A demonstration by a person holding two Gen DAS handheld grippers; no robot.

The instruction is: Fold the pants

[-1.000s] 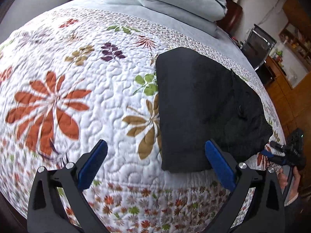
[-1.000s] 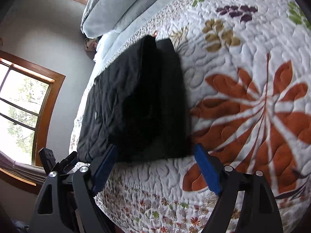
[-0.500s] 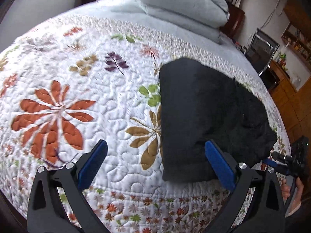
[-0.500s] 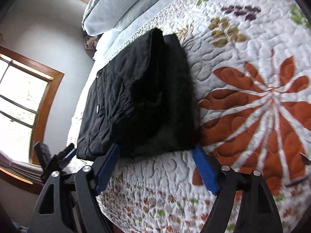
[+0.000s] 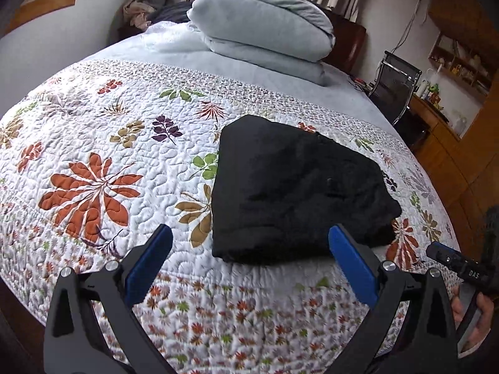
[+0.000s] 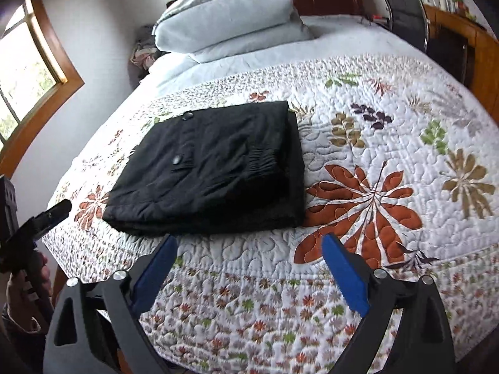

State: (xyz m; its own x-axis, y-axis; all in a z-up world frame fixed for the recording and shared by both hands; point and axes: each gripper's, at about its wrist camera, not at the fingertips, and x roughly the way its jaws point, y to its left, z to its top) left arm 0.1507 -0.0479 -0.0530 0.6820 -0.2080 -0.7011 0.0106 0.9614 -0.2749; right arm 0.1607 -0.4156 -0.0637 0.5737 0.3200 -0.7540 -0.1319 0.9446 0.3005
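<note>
black pants (image 5: 290, 193) lie folded on the floral quilt (image 5: 103, 143) of the bed. left gripper (image 5: 249, 261) gapes wide, empty; right gripper (image 6: 249, 261), jaws just opened wider, holds nothing.

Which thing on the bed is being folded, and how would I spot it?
Start at the stacked grey pillows, then come down the flowered quilt. The folded black pants lie there, the only plain dark thing on the pattern, with two round buttons on top.

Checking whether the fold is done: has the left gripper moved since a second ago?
Yes. The left gripper has backed up and away from the folded black pants; more of the floral quilt lies between them.
</note>
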